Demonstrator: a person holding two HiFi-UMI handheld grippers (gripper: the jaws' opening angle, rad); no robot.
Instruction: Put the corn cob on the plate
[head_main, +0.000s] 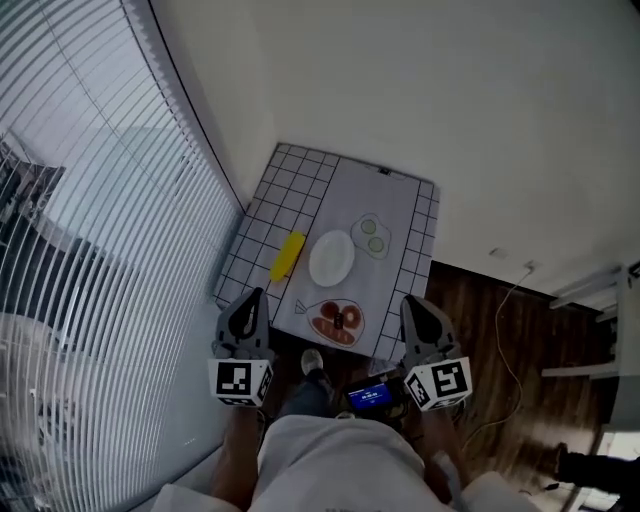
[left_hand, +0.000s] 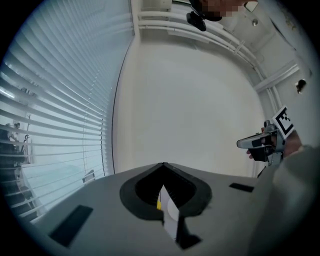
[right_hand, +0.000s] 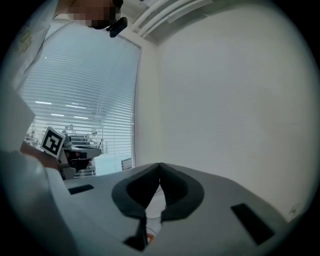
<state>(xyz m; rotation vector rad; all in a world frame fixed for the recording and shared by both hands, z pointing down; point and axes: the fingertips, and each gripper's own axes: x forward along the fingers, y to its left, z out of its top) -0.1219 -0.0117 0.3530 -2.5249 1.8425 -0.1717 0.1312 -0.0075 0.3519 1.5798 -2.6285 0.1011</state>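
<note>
Head view shows big window blinds (head_main: 90, 200) on the left and a small table (head_main: 290, 185) down below, next to a white wall. The table has a cloth with squares on it.

The left gripper (head_main: 252, 302) and the right gripper (head_main: 412, 305) are both held at the near edge of the table, one on each side. Both have their jaws shut tight together. Nothing is held in either one. Each gripper view shows the two jaws meeting at the tip with only the wall beyond.

A white plate (head_main: 332, 258) sits in the middle of the table, and it has nothing on it. The yellow corn (head_main: 288, 256) lies flat on the cloth just beside the plate, on its left side. It is not on the plate.

So I think the job has not really started. This looks like the reaching step. The left gripper is on the corn's side, so it looks like the better one to use. It would need to open its jaws first, go down to the corn, close on its middle, lift it, and carry it the short way over to the plate.
</note>
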